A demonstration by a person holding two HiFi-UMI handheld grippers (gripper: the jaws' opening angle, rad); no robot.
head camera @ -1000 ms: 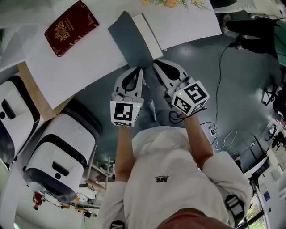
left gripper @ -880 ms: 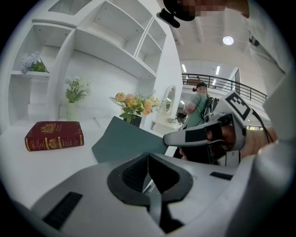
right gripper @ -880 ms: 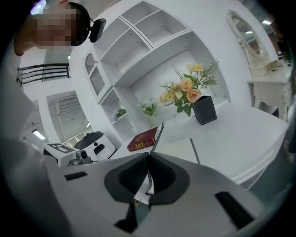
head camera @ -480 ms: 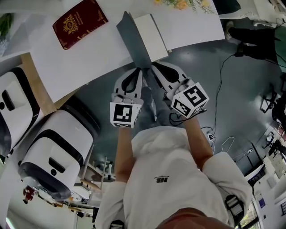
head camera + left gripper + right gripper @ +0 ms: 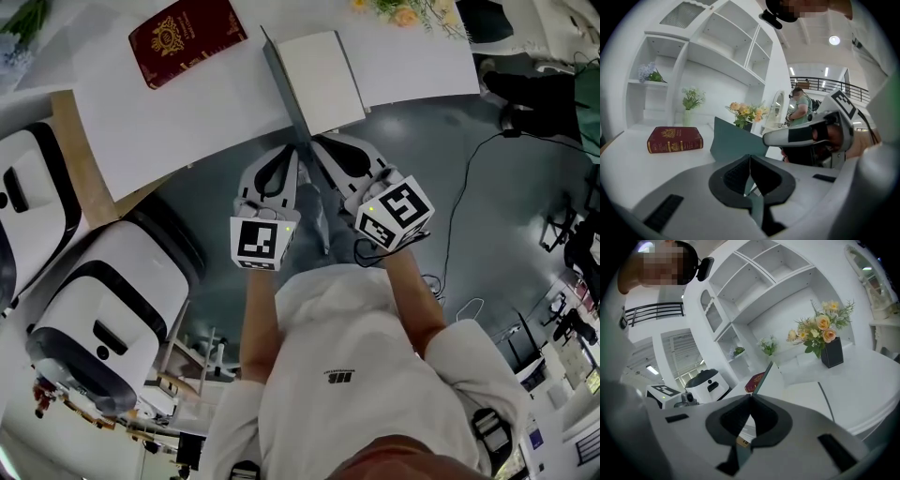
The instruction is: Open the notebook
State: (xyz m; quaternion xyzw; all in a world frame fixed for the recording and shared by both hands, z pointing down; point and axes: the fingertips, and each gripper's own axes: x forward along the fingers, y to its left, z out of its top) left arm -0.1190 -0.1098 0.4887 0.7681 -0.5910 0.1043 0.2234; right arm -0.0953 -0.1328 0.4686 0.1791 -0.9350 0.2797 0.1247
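White tabletop (image 5: 187, 122), near edge: the left gripper (image 5: 750, 161) and the right gripper (image 5: 751, 401) are each clamped on the teal cover (image 5: 733, 140), which stands upright beside the flat white pages of the notebook (image 5: 323, 80). A red book (image 5: 187, 39) lies well apart, to the left.

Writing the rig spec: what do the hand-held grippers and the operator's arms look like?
Left hand-held gripper and right hand-held gripper: pale grey shells, black jaw pads, each with a cube of black-and-white square markers and a green light. White short-sleeved T-shirt, small black logo.
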